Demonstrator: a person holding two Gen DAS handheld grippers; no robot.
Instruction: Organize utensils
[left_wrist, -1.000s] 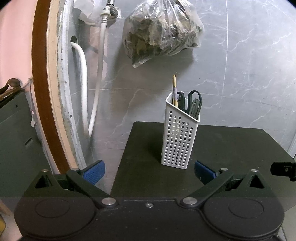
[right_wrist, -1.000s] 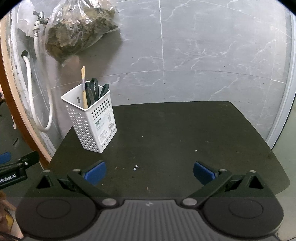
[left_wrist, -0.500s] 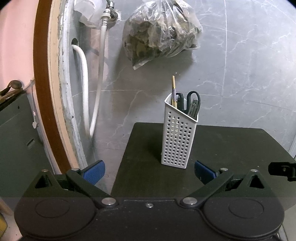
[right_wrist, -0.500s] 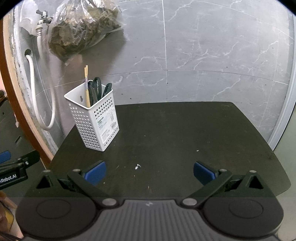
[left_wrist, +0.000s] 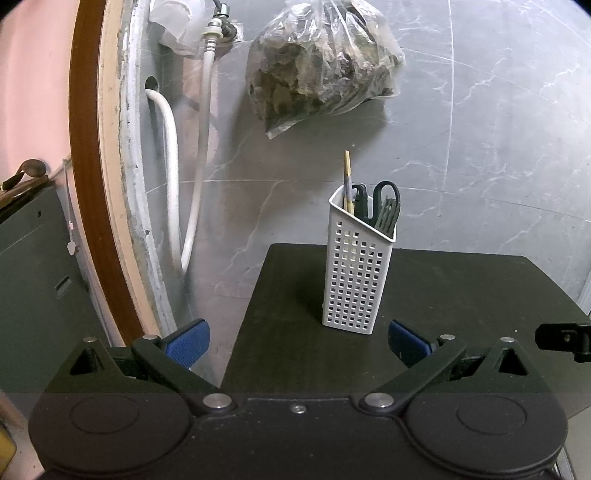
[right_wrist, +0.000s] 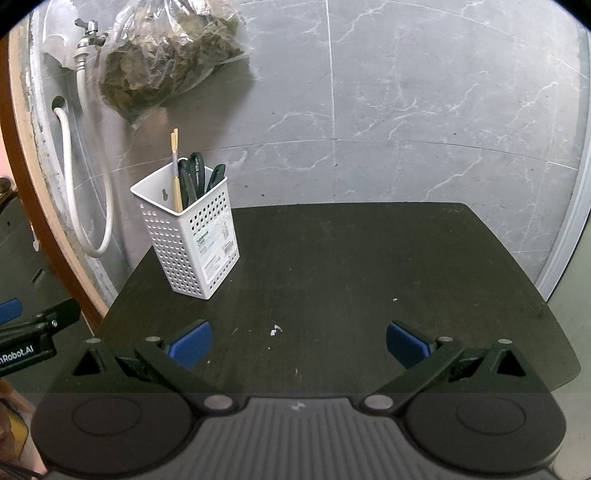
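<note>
A white perforated utensil holder (left_wrist: 356, 273) (right_wrist: 192, 236) stands upright near the far left corner of a dark table (right_wrist: 351, 280). Inside it are wooden chopsticks (left_wrist: 347, 181) (right_wrist: 175, 170), black-handled scissors (left_wrist: 386, 194) (right_wrist: 194, 166) and dark green cutlery (left_wrist: 388, 218). My left gripper (left_wrist: 298, 343) is open and empty, just short of the holder at the table's left edge. My right gripper (right_wrist: 297, 341) is open and empty over the table's near middle, right of the holder. Part of the left gripper (right_wrist: 33, 332) shows at the right wrist view's left edge.
A grey marble wall backs the table. On it hang a clear bag of dried leaves (left_wrist: 321, 62) (right_wrist: 166, 55), a tap (right_wrist: 88, 31) and white hoses (left_wrist: 170, 166). A brown curved frame (left_wrist: 88, 166) and a dark cabinet (left_wrist: 33, 288) stand at left. Small white specks (right_wrist: 275, 330) lie on the table.
Both views have shifted slightly, so the holder sits a touch further right in the right wrist view. Both grippers have stayed open and empty.
</note>
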